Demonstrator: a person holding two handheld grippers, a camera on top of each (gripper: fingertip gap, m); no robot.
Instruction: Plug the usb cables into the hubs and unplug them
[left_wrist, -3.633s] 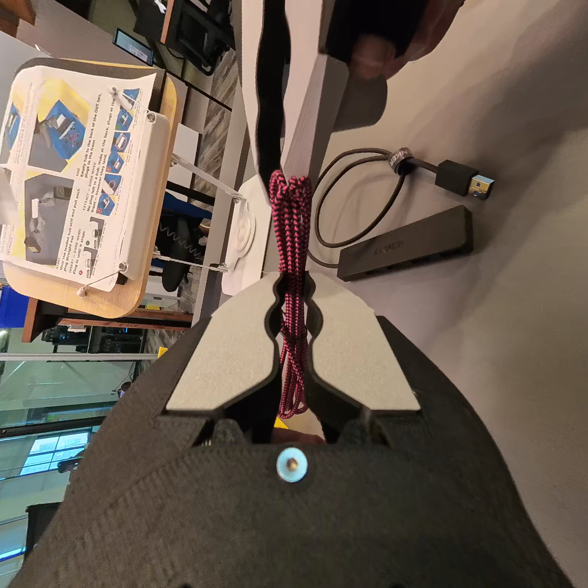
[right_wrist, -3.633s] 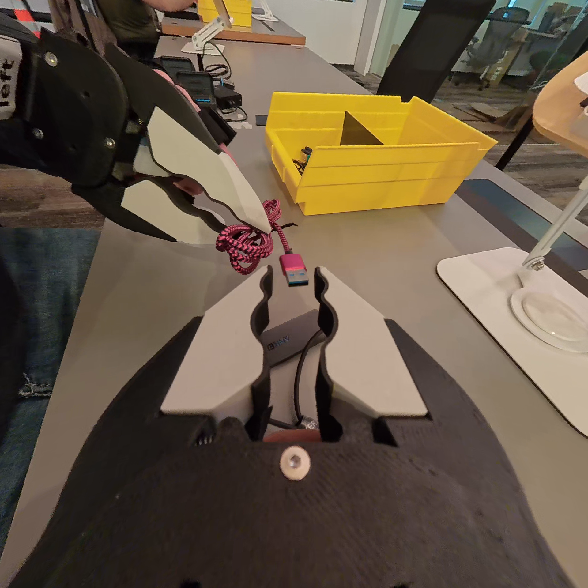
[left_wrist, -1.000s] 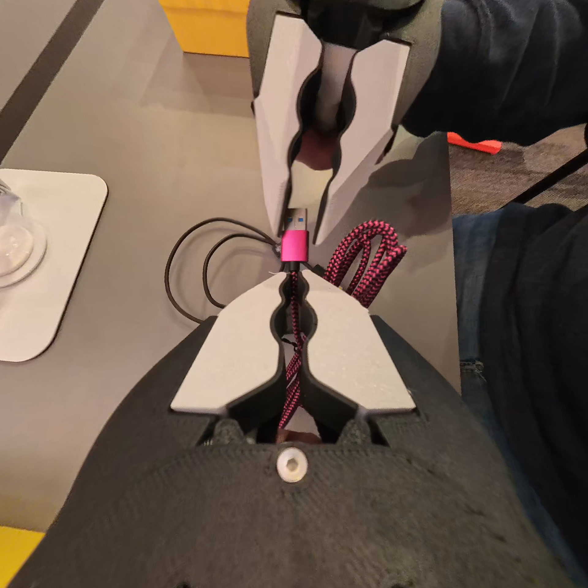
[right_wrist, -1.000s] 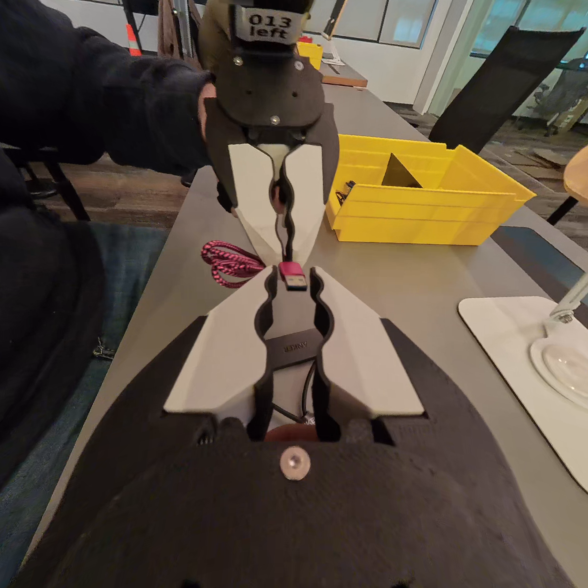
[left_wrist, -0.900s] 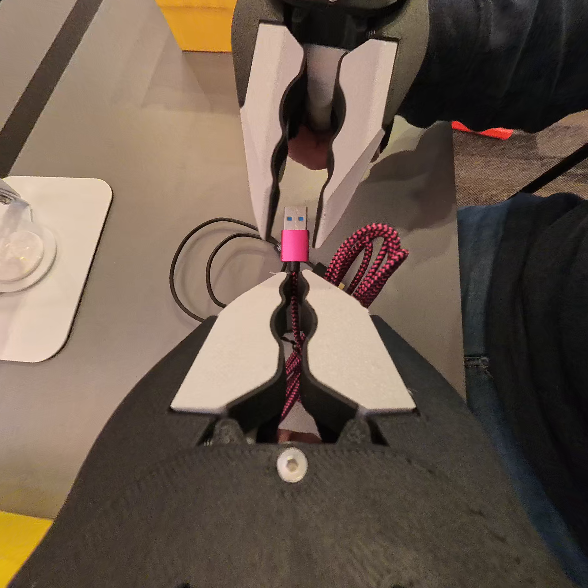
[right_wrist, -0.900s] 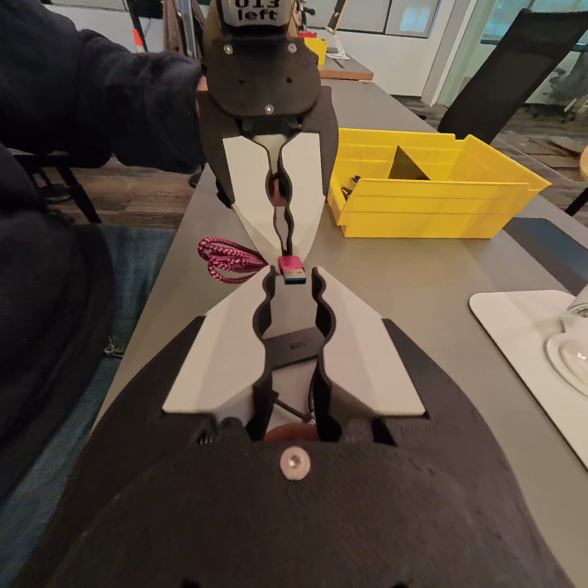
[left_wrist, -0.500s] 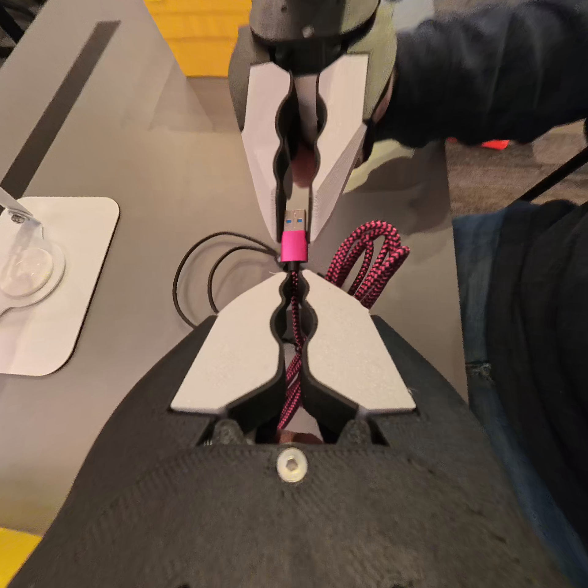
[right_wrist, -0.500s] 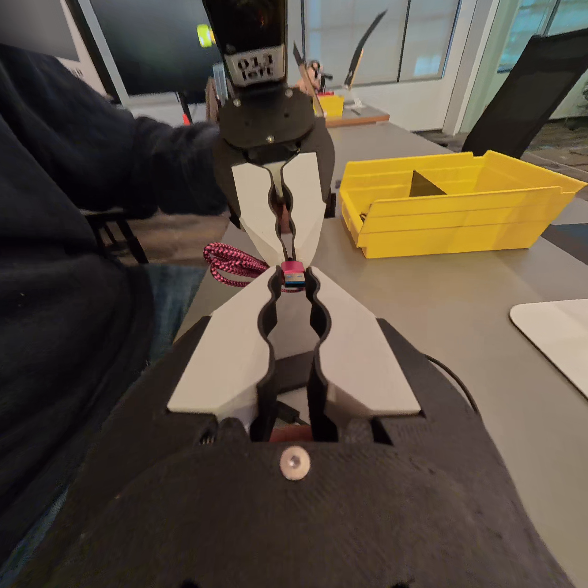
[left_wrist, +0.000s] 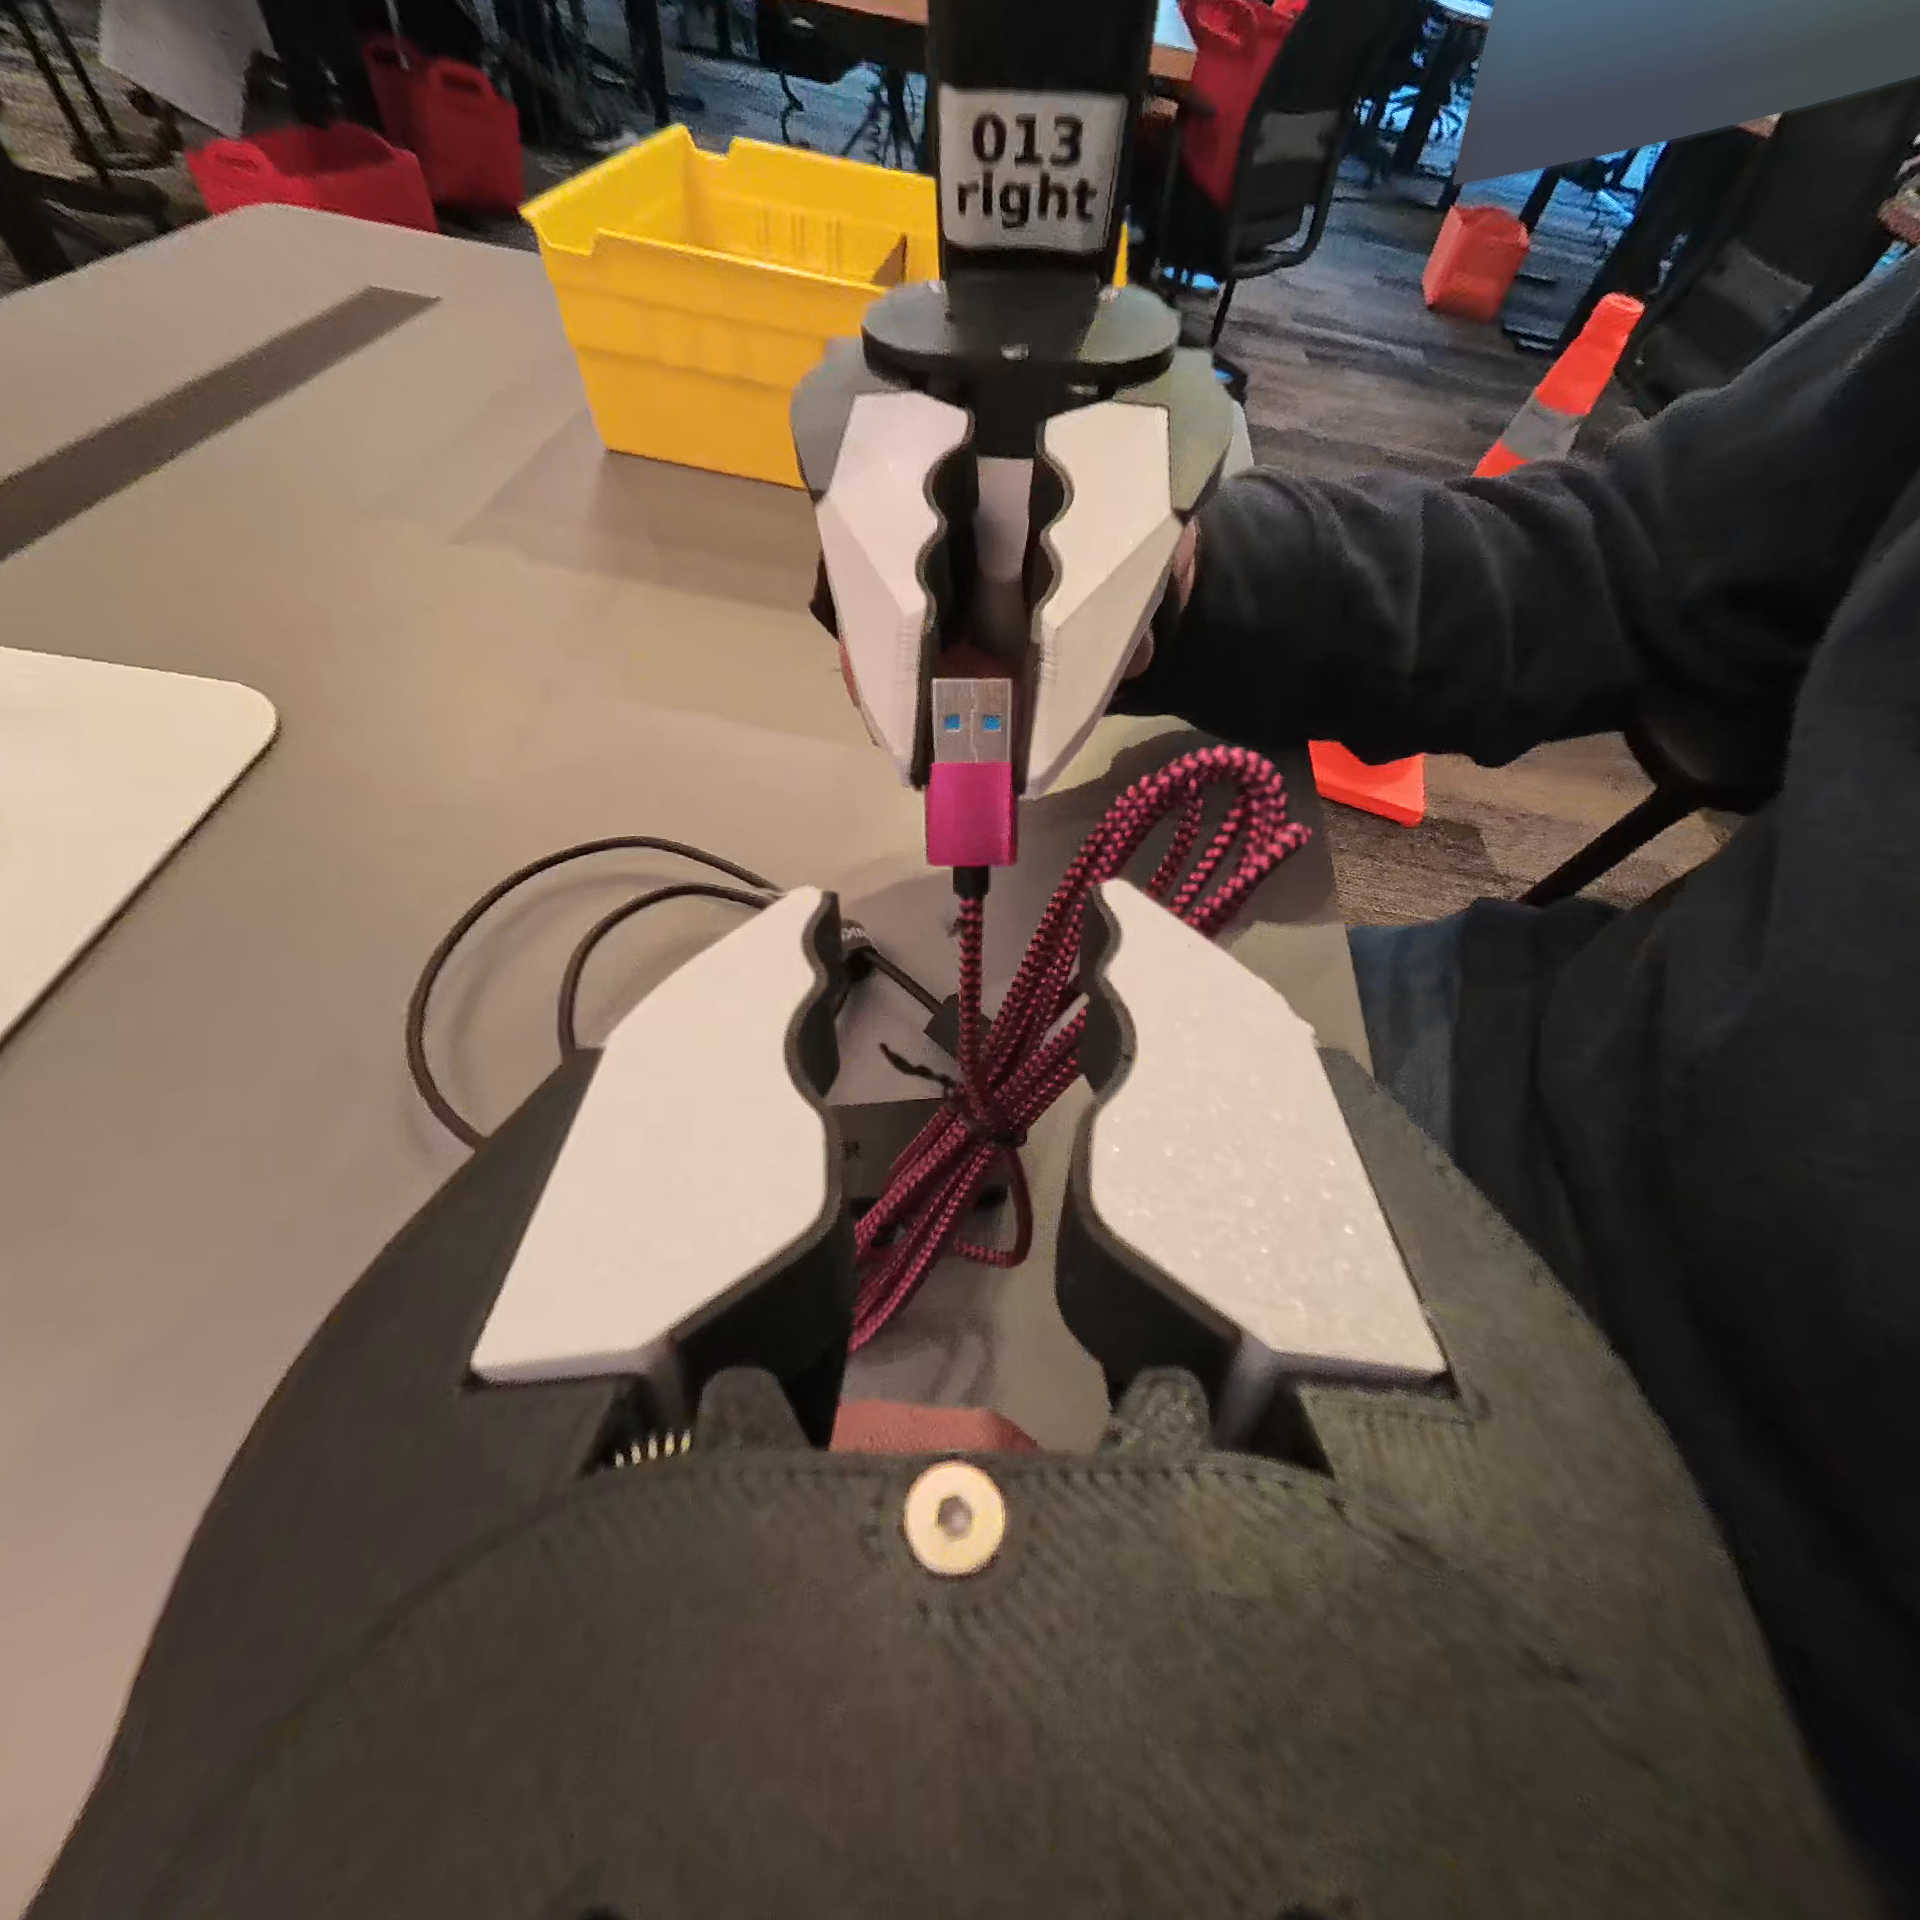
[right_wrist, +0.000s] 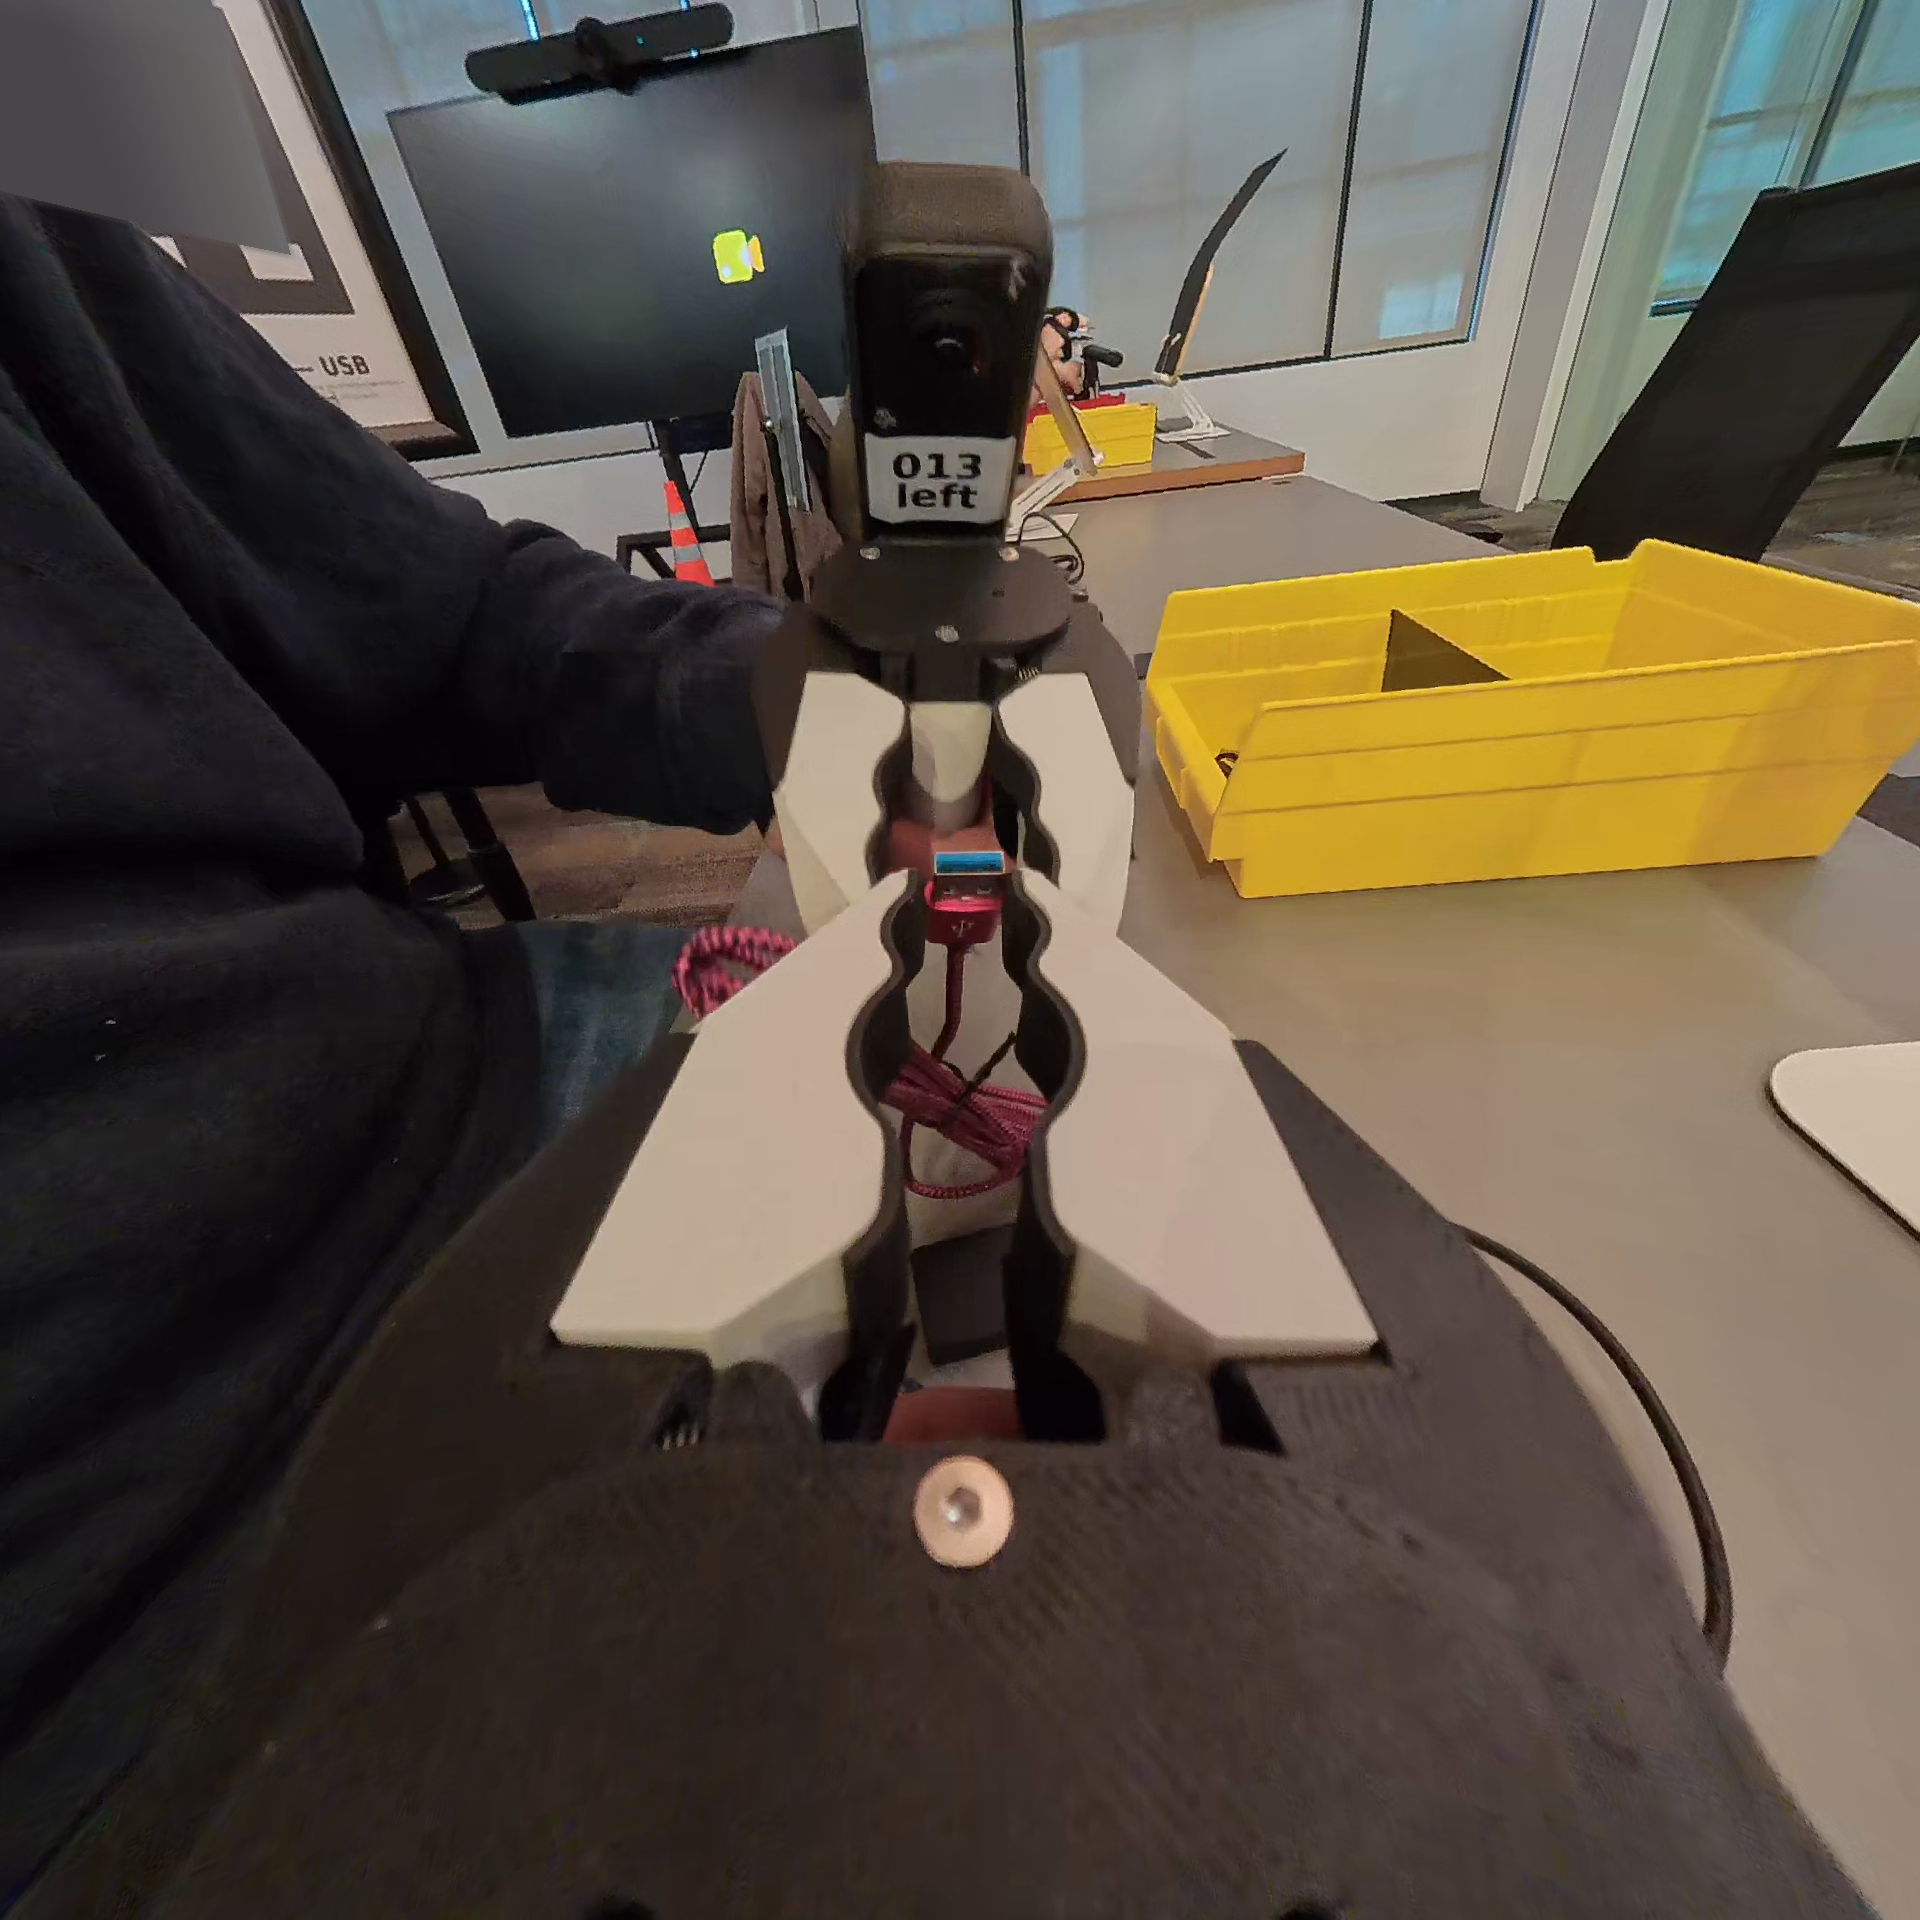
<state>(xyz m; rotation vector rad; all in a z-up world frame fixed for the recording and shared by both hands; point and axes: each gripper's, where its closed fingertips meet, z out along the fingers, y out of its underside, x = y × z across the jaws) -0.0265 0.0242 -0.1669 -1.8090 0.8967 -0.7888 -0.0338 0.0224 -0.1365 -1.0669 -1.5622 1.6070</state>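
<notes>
Left wrist view: the left tool (left_wrist: 961, 925) is spread wide apart, holding nothing. Under it, the pink braided USB cable (left_wrist: 1049, 997) hangs over the black hub (left_wrist: 862, 1122) on the grey tabletop (left_wrist: 312, 727). Farther off, the right tool (left_wrist: 971, 764) is clamped on the pink USB plug (left_wrist: 971, 790). Its hold looks small, so the dangling cable's weight could twist the plug loose.

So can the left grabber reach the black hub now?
Probably yes: the left gripper is open and empty, with the hub just beyond its fingers. The pink cable dangling from the right gripper hangs across the gap, though.
</notes>
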